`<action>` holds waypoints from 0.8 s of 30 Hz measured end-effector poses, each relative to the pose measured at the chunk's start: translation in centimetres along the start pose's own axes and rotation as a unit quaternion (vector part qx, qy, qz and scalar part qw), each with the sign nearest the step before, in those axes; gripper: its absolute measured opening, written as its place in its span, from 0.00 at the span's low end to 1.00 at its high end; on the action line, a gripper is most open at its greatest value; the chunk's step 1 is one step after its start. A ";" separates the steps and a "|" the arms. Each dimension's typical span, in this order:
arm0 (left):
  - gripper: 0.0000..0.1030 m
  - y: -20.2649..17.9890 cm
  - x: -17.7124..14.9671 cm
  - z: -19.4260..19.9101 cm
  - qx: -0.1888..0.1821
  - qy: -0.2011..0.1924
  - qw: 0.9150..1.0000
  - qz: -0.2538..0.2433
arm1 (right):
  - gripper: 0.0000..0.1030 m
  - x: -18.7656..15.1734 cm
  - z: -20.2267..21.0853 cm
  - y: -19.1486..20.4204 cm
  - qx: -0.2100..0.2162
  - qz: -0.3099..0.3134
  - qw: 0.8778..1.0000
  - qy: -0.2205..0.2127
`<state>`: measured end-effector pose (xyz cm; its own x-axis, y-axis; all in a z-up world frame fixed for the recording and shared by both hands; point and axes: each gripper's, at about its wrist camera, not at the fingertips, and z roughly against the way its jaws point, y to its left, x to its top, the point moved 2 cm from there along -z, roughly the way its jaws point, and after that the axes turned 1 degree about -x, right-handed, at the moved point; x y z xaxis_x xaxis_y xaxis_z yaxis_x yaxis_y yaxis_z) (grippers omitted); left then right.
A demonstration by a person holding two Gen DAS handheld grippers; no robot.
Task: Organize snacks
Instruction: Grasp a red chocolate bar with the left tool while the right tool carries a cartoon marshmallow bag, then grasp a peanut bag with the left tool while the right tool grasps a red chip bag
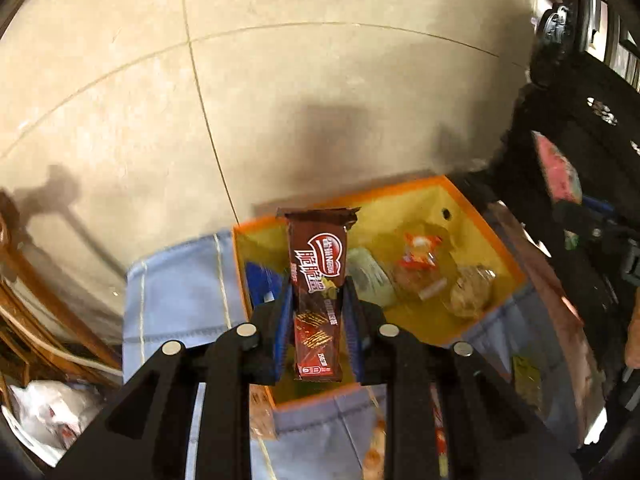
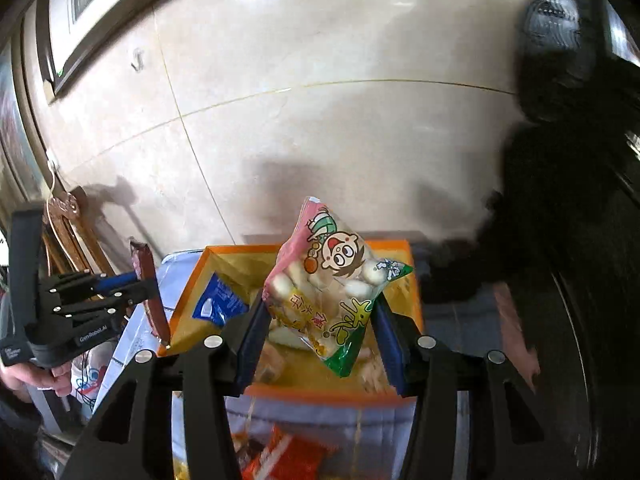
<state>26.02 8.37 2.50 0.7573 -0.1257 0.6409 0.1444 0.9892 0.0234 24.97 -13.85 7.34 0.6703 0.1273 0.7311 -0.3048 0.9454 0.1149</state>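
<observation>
My left gripper [image 1: 318, 300] is shut on a brown chocolate wafer bar [image 1: 318, 272], which stands upright between the blue pads above an orange-rimmed yellow box [image 1: 472, 208]. In the right wrist view the same left gripper [image 2: 150, 286] shows at the left, held by a hand, with the brown bar [image 2: 148, 280] in it beside the box. My right gripper [image 2: 320, 320] is shut on a clear bag of white round snacks [image 2: 336, 280] with a cartoon face, raised over the box [image 2: 196, 292]. Inside the box lie a blue packet [image 2: 218, 300], an orange-topped bag [image 1: 420, 256] and other wrapped snacks.
The box sits on a light blue cloth [image 1: 176, 280]. Red and orange packets [image 2: 280, 456] lie in front of the box. A wooden chair [image 1: 52, 312] stands at the left, a marble tiled wall behind, a dark blurred shape [image 2: 560, 200] at the right.
</observation>
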 end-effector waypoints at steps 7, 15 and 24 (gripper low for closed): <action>0.96 4.3 -0.7 -3.5 0.091 -0.004 0.996 -0.003 | 0.96 -0.9 -6.3 1.4 -0.064 0.078 0.992 0.075; 0.96 8.1 -11.5 -4.5 0.098 0.055 0.994 -0.014 | 0.96 -13.0 -6.8 1.9 -0.049 0.014 0.981 0.185; 0.96 8.3 -17.4 -12.8 -0.009 0.131 0.991 0.008 | 0.96 -21.1 -11.7 2.5 -0.048 -0.116 0.957 0.263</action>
<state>22.19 17.79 -18.26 0.8985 -0.1283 0.4198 0.1416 0.9899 -0.0005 18.01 -10.68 -15.63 0.9677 0.0204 0.2512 -0.0603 0.9865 0.1521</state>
